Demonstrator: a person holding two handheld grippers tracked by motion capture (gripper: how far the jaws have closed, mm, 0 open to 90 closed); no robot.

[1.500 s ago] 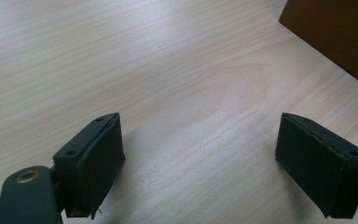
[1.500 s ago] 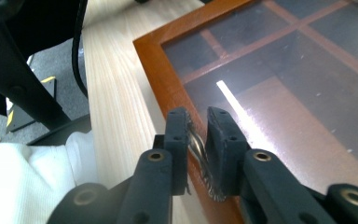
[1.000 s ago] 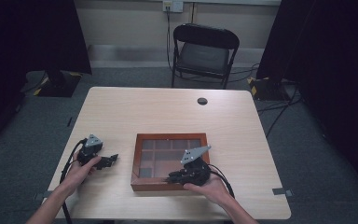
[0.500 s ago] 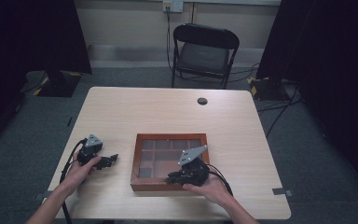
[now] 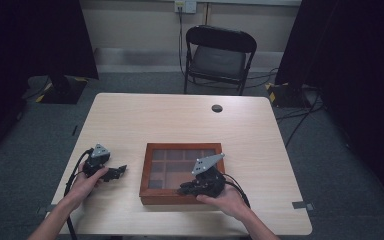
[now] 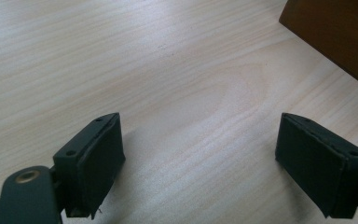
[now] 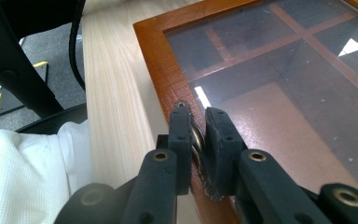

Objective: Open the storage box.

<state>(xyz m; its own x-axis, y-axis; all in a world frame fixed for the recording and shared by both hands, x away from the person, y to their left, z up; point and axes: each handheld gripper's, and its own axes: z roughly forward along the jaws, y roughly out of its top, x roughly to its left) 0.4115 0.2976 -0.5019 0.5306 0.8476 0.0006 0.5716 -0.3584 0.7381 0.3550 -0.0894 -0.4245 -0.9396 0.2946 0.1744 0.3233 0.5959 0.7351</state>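
Right gripper [image 7: 196, 133] clamped on box's [image 7: 163, 70] brass handle [image 7: 196, 140]; left gripper [image 6: 200, 163] wide apart

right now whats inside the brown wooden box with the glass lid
Through the glass lid, the brown wooden box shows wooden dividers forming compartments that look bare. The right gripper and hand hide the near compartments in the high view.

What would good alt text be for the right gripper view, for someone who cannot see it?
The right gripper is shut on a small metal ring handle at the front edge of a wooden box whose glass lid shows dividers beneath. The box sits on a pale wooden table, and a white sleeve fills the lower left corner.
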